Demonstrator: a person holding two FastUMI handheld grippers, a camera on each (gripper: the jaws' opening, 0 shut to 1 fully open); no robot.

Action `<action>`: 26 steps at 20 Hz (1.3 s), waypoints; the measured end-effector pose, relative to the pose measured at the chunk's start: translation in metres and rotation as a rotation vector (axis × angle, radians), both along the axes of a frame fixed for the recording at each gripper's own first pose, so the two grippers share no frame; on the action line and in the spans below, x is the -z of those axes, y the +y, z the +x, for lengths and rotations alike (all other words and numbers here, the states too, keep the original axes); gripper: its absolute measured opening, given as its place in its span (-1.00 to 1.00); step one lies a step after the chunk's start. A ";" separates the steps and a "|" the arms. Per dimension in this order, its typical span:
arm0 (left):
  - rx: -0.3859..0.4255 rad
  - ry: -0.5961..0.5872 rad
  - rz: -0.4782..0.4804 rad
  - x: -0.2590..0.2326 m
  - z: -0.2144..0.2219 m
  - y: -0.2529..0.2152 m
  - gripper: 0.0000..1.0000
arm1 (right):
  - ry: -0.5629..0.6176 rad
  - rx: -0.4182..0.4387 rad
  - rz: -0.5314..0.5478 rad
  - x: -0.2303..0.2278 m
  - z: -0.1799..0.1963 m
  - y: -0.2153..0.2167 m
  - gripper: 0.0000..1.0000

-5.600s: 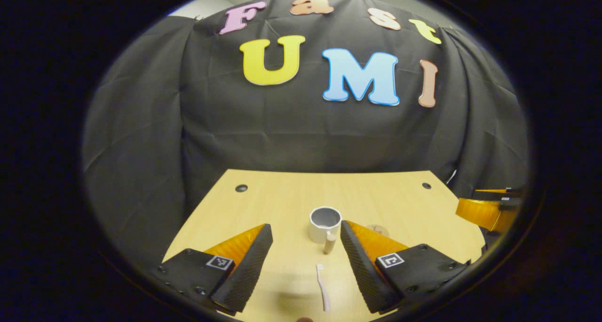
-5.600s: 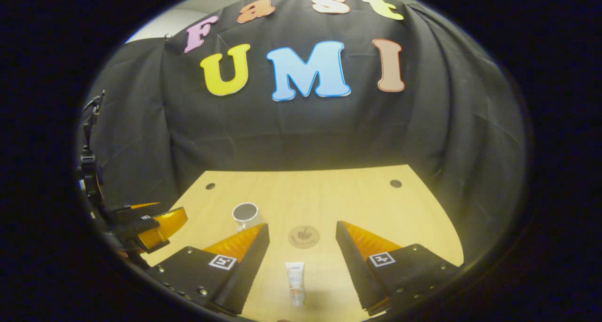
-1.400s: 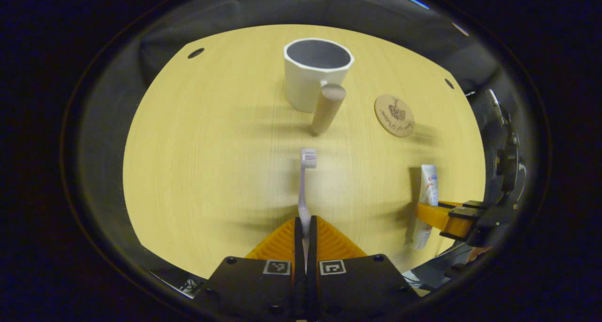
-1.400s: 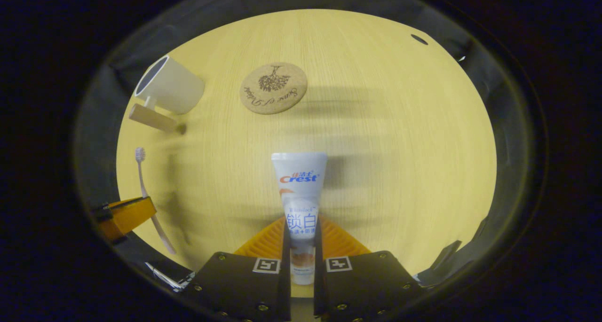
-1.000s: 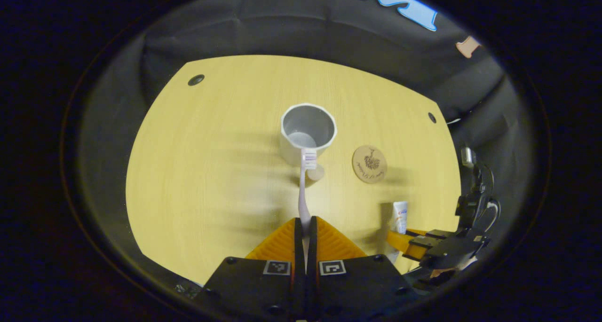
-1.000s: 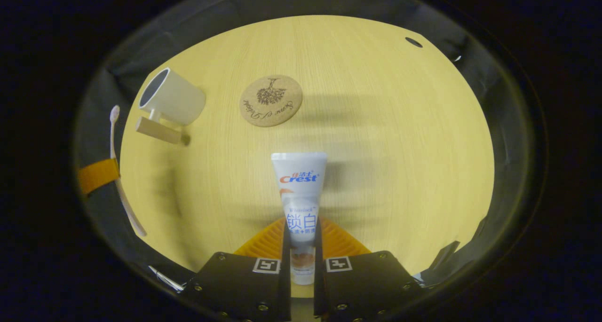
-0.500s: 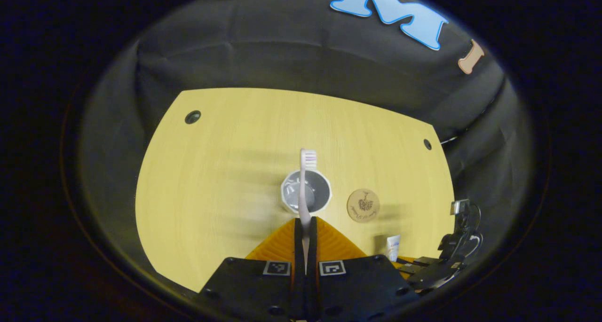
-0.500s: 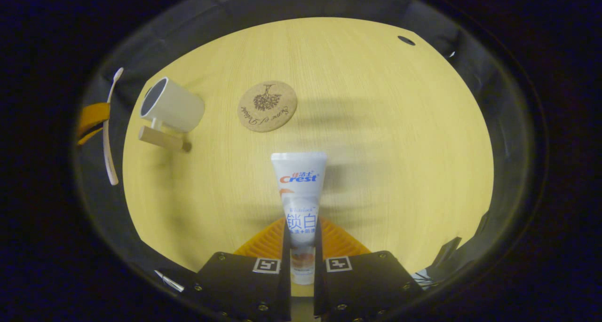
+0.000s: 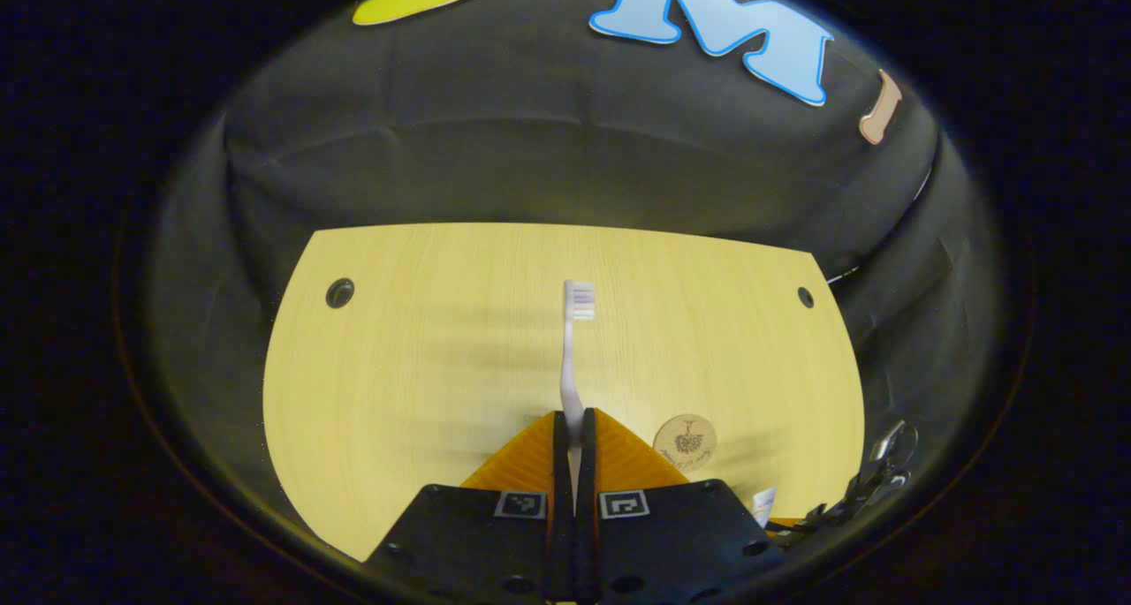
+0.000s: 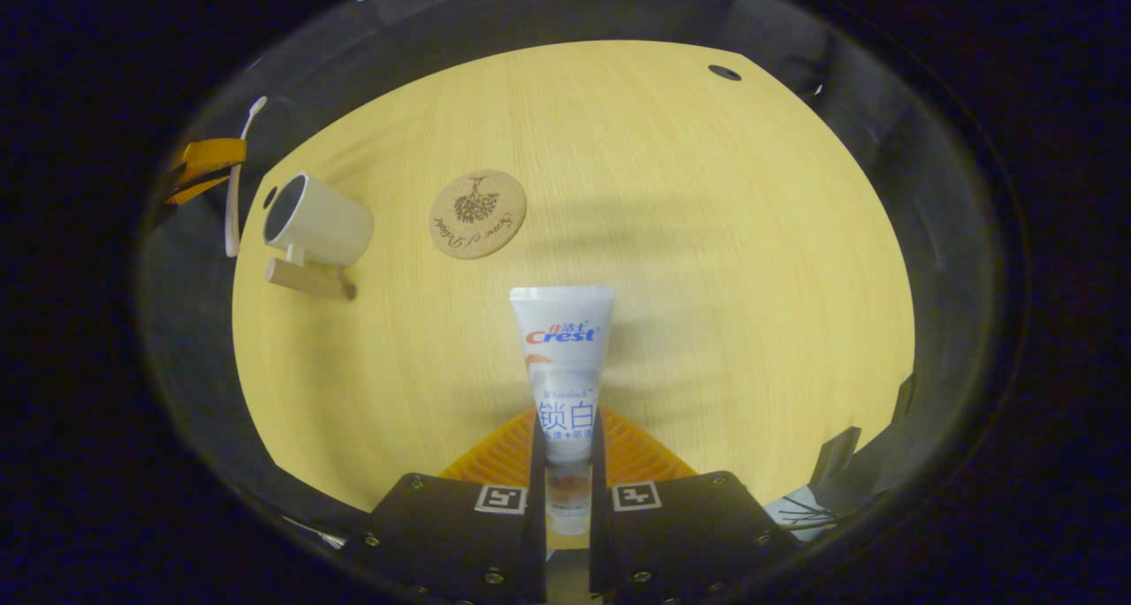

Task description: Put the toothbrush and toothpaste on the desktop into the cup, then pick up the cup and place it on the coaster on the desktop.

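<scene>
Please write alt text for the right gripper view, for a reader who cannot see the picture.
The right gripper is shut on a white toothpaste tube, held above a light wooden desktop. Farther off to the left stand a white cup with a wooden handle and a round cork coaster; beyond the cup, the left gripper holds a pale toothbrush.

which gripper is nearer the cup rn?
Left. The left gripper, holding the toothbrush, sits right beside the cup; the right gripper, holding the toothpaste, is farther back across the desktop.
</scene>
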State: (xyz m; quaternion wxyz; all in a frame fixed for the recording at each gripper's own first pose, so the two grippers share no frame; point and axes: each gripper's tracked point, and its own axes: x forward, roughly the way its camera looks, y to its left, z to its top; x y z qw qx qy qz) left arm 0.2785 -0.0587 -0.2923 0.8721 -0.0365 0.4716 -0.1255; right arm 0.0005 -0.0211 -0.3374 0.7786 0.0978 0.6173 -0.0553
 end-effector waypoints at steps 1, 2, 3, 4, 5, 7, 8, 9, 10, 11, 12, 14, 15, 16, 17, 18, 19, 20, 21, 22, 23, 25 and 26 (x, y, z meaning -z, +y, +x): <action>0.012 -0.010 0.007 0.008 0.006 -0.003 -0.84 | -0.004 0.012 0.005 -0.003 -0.001 -0.001 -0.59; 0.020 -0.019 0.017 0.012 0.010 -0.003 -0.84 | -0.006 0.024 0.006 -0.003 -0.004 -0.003 -0.59; 0.027 -0.028 0.022 0.009 0.016 -0.007 -0.84 | -0.007 0.036 0.005 -0.005 -0.007 -0.006 -0.59; 0.032 -0.037 0.019 0.008 0.022 -0.010 -0.72 | -0.009 0.048 0.003 -0.006 -0.010 -0.008 -0.59; 0.031 -0.043 0.011 0.010 0.026 -0.014 -0.84 | -0.011 0.063 0.002 -0.008 -0.013 -0.011 -0.59; 0.017 -0.058 -0.011 0.015 0.031 -0.015 -0.84 | -0.017 0.092 0.003 -0.009 -0.019 -0.016 -0.59; 0.006 -0.069 -0.024 0.016 0.034 -0.016 -0.84 | -0.018 0.107 0.003 -0.009 -0.023 -0.018 -0.59; -0.008 -0.080 -0.034 0.017 0.036 -0.017 -0.84 | -0.019 0.120 0.002 -0.010 -0.025 -0.021 -0.59; -0.022 -0.095 -0.040 0.018 0.038 -0.015 -0.84 | -0.024 0.133 0.002 -0.011 -0.027 -0.023 -0.59; -0.030 -0.114 -0.041 0.020 0.038 -0.012 -0.74 | -0.029 0.145 0.003 -0.012 -0.028 -0.025 -0.59; -0.036 -0.131 -0.037 0.022 0.037 -0.009 -0.84 | -0.036 0.157 0.004 -0.016 -0.030 -0.027 -0.59; -0.044 -0.167 -0.045 0.028 0.032 -0.006 -0.84 | -0.052 0.176 0.012 -0.020 -0.030 -0.030 -0.59; -0.055 -0.183 -0.048 0.031 0.031 -0.006 -0.84 | -0.059 0.181 0.012 -0.024 -0.029 -0.032 -0.59; -0.066 -0.194 -0.049 0.036 0.029 -0.004 -0.84 | -0.065 0.184 0.011 -0.025 -0.029 -0.033 -0.59; -0.076 -0.200 -0.052 0.041 0.028 -0.004 -0.84 | -0.071 0.187 0.010 -0.028 -0.027 -0.034 -0.59; -0.086 -0.193 -0.046 0.047 0.025 -0.002 -0.84 | -0.077 0.188 0.010 -0.030 -0.026 -0.033 -0.59; -0.092 -0.179 -0.036 0.055 0.021 0.002 -0.84 | -0.081 0.188 0.009 -0.033 -0.025 -0.034 -0.59; -0.094 -0.167 -0.034 0.062 0.017 0.003 -0.84 | -0.085 0.186 0.008 -0.034 -0.025 -0.034 -0.59; -0.095 -0.160 -0.041 0.065 0.014 0.003 -0.83 | -0.089 0.184 0.007 -0.036 -0.024 -0.035 -0.59; -0.101 -0.168 -0.053 0.065 0.012 0.002 -0.72 | -0.095 0.183 0.005 -0.037 -0.024 -0.035 -0.59; -0.100 -0.173 -0.057 0.066 0.012 0.002 -0.77 | -0.099 0.182 0.004 -0.040 -0.022 -0.036 -0.59; -0.095 -0.182 -0.054 0.069 0.007 0.004 -0.72 | -0.103 0.178 0.005 -0.043 -0.022 -0.036 -0.59; -0.096 -0.184 -0.053 0.069 0.004 0.006 -0.66 | -0.106 0.177 0.006 -0.043 -0.022 -0.035 -0.59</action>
